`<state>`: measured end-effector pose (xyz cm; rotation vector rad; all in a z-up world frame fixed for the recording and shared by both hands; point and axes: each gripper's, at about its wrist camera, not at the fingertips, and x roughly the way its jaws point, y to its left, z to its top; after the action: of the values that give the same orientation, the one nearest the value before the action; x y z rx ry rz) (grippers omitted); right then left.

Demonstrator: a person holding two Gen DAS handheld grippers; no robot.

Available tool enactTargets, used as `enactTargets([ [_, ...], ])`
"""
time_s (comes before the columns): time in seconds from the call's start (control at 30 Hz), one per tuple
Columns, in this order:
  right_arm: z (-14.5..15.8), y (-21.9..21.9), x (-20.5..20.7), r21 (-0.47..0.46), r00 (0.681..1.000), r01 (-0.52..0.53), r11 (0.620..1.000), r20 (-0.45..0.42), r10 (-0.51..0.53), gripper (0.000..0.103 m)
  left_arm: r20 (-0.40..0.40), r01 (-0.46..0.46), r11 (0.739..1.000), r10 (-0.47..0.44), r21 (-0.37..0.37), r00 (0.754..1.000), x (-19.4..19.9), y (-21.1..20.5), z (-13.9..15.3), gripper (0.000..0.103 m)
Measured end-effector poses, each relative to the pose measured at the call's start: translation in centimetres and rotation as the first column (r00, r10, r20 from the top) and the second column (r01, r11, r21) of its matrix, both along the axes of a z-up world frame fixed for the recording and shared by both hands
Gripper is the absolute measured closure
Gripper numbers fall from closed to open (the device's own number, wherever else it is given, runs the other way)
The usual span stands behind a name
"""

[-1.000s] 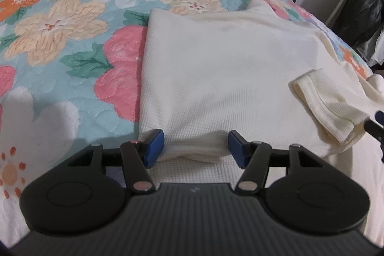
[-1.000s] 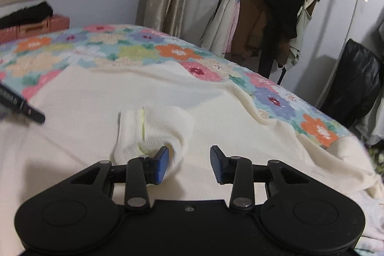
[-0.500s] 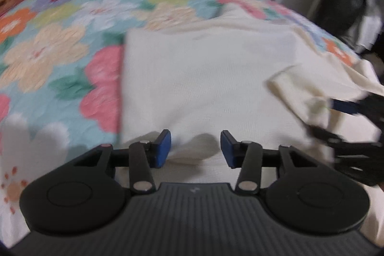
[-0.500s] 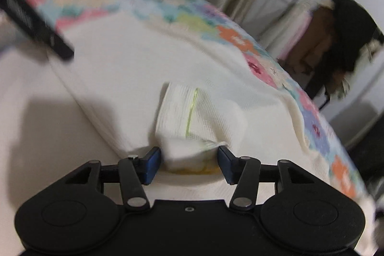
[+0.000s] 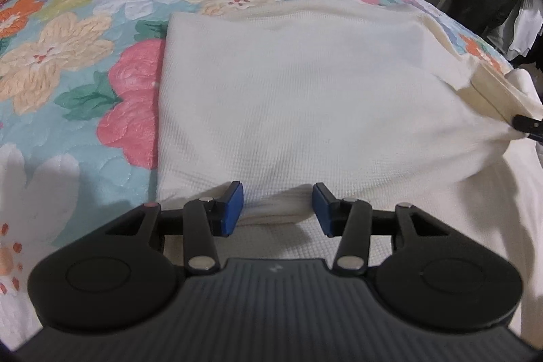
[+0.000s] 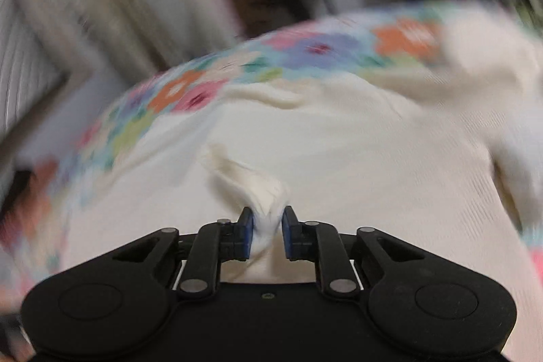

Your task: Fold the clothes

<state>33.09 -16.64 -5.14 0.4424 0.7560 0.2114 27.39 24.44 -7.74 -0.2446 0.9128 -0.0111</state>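
Swinging sideways since a second ago, the right gripper (image 6: pixel 268 228) is closing on the cuff (image 6: pixel 253 189) of the sweater (image 5: pixel 298 83) lying on the bed (image 5: pixel 85 33), while the half-open left gripper (image 5: pixel 277 209) is straddling its hem fold, so pulling evenly is keeping creases away.

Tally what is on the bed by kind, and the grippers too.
Cream garment: 1
Floral quilt: 1
Grippers: 2, the left gripper and the right gripper, whose jaws are closing on a bunch of the garment
Total: 4
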Motion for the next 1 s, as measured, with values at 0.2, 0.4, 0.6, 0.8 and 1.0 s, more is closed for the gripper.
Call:
enactTargets([
  [0.2, -0.1, -2.2, -1.2, -0.133, 0.999, -0.013, 0.991, 0.047, 0.019, 0.075, -0.001, -0.011, 1.000, 0.011, -0.009, 1.000, 0.2, 0.1, 0.1, 0.058],
  [0.4, -1.8, -3.0, -0.2, -0.017, 0.997, -0.066, 0.998, 0.027, 0.066, 0.053, 0.006, -0.018, 1.000, 0.018, -0.012, 1.000, 0.2, -0.1, 0.2, 0.057],
  [0.6, -4.2, -0.8, 2.3, 0.093, 0.990, -0.140, 0.986, -0.020, 0.143, 0.047, 0.038, -0.033, 0.995, 0.037, -0.094, 0.999, 0.1, 0.8, 0.6, 0.056],
  [0.8, -2.0, 4.2, 5.5, -0.113, 0.971, -0.216, 0.970, 0.075, 0.225, 0.093, 0.079, -0.101, 0.984, 0.113, -0.145, 0.990, 0.2, 2.2, 0.8, 0.056],
  [1.0, 8.0, 5.8, 3.9, -0.202, 0.825, -0.306, 0.930, 0.431, 0.365, 0.094, 0.190, -0.188, 0.980, 0.198, -0.073, 0.962, -0.7, 1.6, 2.6, 0.058],
])
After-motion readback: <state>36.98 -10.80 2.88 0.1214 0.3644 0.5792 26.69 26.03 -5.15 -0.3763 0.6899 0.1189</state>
